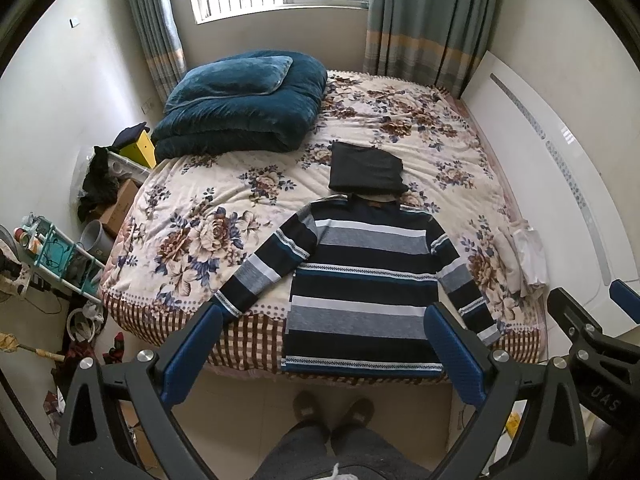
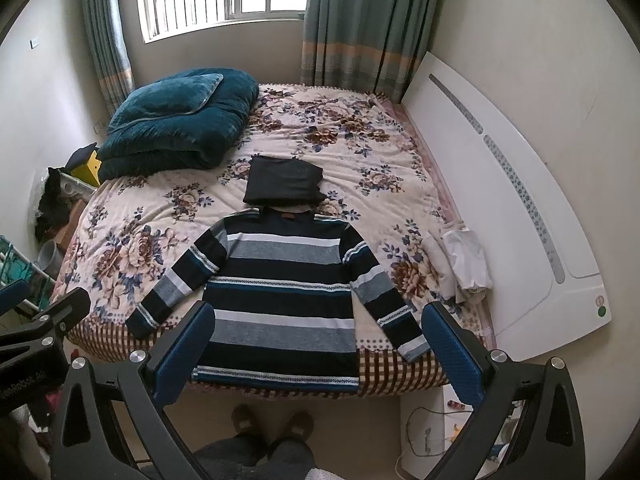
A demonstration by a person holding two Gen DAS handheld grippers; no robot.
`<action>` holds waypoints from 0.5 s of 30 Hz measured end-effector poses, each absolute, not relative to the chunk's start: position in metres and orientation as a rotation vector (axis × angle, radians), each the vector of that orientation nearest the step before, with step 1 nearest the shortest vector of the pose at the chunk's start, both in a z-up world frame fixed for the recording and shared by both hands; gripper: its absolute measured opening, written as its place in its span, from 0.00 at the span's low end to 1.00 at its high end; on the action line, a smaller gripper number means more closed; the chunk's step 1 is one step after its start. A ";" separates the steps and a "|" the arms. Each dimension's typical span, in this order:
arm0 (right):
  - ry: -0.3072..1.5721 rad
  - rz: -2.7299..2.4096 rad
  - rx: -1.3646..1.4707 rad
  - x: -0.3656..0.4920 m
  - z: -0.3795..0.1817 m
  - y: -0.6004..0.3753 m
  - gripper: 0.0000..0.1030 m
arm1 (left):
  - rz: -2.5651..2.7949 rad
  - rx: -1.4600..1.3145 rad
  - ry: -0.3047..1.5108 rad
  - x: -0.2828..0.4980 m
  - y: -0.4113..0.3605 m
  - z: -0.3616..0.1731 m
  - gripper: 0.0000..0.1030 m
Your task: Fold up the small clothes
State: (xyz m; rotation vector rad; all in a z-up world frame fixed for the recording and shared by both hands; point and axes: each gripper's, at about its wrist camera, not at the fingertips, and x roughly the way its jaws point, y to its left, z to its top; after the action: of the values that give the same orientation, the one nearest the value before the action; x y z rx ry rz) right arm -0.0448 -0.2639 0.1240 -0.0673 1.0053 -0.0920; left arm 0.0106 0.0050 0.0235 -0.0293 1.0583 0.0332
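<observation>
1. Currently, striped sweater [image 1: 360, 276] lies flat, face up, at the near edge of the bed [image 1: 192, 216], sleeves angled outward; hem overhangs that edge.
2. Folded black garment [image 1: 366, 168] sits just beyond the sweater's collar, toward mid-bed.
3. Left gripper [image 1: 324, 356]: jaws wide apart, nothing held (hovering above the near edge).
4. Right gripper [image 2: 320, 354]: jaws likewise apart, empty.
5. Teal quilt [image 2: 176, 120] at far left corner; white cloth [image 2: 464, 264] at right edge.

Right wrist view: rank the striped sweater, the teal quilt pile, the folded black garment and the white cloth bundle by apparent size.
1. striped sweater, though nearest the camera
2. teal quilt pile, farther off, so possibly bigger really
3. folded black garment
4. white cloth bundle
</observation>
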 end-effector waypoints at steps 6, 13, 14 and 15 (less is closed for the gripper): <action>1.001 -0.095 -0.072 -0.045 0.130 -0.263 1.00 | 0.033 -0.032 1.052 0.007 0.007 0.023 1.00; 0.998 -0.095 -0.074 -0.046 0.132 -0.262 1.00 | 0.034 -0.033 1.045 0.008 0.010 0.026 1.00; 0.998 -0.095 -0.075 -0.046 0.132 -0.262 1.00 | 0.034 -0.034 1.045 0.010 0.011 0.027 1.00; 0.998 -0.096 -0.076 -0.046 0.132 -0.262 1.00 | 0.033 -0.033 1.046 0.008 0.010 0.026 1.00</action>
State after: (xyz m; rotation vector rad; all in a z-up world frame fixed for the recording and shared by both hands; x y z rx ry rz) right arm -0.0459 -0.2624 0.1324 -0.0756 0.9976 -0.0956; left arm 0.0080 0.0098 0.0257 -0.0330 1.0461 0.0330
